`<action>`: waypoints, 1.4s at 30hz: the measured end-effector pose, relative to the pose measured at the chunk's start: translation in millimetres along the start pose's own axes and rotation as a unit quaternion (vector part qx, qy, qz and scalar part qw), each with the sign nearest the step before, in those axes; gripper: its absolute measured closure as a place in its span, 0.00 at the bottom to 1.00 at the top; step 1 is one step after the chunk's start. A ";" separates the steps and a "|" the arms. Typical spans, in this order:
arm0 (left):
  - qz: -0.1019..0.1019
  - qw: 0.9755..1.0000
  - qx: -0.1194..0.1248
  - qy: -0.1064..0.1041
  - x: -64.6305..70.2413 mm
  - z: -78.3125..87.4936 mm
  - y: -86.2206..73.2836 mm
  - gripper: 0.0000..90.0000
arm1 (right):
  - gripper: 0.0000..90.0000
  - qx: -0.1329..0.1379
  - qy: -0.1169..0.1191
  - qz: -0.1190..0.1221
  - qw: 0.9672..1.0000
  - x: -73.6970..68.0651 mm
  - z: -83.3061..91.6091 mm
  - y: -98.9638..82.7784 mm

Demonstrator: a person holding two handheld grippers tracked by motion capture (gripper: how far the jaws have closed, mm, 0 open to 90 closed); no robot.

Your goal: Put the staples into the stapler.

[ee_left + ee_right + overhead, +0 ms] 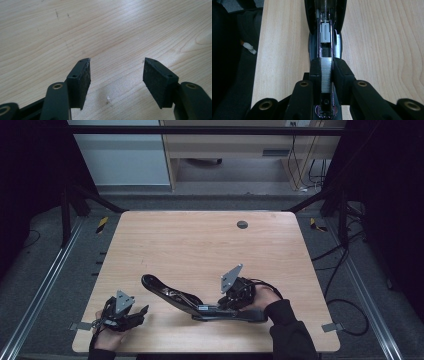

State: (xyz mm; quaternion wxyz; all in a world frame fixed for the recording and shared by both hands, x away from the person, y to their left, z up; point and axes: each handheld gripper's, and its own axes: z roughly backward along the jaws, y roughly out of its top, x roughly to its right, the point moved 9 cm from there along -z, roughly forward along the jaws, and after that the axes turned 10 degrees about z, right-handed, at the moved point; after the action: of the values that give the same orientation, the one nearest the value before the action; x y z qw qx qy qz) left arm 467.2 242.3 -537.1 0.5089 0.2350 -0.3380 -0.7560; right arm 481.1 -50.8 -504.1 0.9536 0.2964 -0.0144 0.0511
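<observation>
Light wood-grain counter (200,245) on grey floor, dark frame rails at both sides, pale cabinet beyond. Black opened stapler (190,301) lies just left of the right tool (327,72), whose jaws pinch a silver staple strip (326,75) over the stapler's channel. Left tool (116,75) spread wide, empty, above bare wood.

The high view looks forward and down from above my side of the desk (200,240), taking in its whole top and the floor beyond. The camera on my left hand-held gripper (116,82) looks along its jaws, close over bare desk wood. The one on my right hand-held gripper (327,75) sits nearer still, facing along an opened stapler (325,30) that the high view shares.
</observation>
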 end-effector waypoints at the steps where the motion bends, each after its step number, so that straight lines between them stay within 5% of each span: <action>1: 0.000 1.000 0.000 0.000 0.0 0.0 -0.1 0.43 | 0.87 0.000 0.002 0.002 1.000 -0.6 -1.0 0.2; 22: 0.000 1.000 -0.001 0.000 0.1 -0.2 -0.2 0.43 | 0.86 -0.009 -0.001 -0.001 1.000 0.1 -5.8 -4.1; 33: 0.001 1.000 0.000 -0.001 0.7 0.2 0.2 0.43 | 0.79 0.010 -0.023 -0.038 0.999 2.4 0.4 -1.8; 37: 0.001 1.000 0.002 -0.003 1.8 0.9 0.7 0.42 | 0.75 0.026 -0.053 -0.065 0.996 6.3 5.3 -4.0; 42: 0.000 1.000 0.005 -0.003 3.1 2.2 1.4 0.42 | 0.71 0.054 -0.113 -0.118 0.985 11.8 9.9 -6.4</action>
State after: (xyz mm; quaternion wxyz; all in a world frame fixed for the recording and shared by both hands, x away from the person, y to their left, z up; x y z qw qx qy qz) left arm 465.4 239.7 -534.6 0.5070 0.2349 -0.3433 -0.7549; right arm 493.6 -60.6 -498.8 0.9278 0.3507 -0.0842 -0.0952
